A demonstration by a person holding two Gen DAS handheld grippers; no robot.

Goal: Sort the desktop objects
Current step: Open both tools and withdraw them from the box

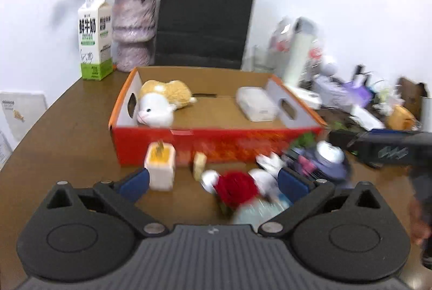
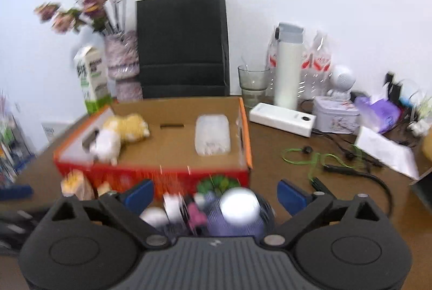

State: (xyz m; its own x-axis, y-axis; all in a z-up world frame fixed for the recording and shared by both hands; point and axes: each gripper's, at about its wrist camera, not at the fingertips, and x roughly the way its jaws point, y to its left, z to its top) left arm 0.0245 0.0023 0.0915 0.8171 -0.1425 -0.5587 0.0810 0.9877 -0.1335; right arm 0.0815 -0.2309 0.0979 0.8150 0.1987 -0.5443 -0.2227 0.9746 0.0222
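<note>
Black paper bag (image 1: 205, 17), flower vase (image 1: 134, 30)

Each gripper, left (image 1: 213, 183) and right (image 2: 215, 195), is made of black arms, blue pads and silver screws.

Both hand-held grippers point forward and slightly downward, jaws spread wide with nothing pressed between the blue pads. The left gripper (image 1: 213, 182) and right gripper (image 2: 216, 192) appear blurred; the right one's black body shows beside the left.
</note>
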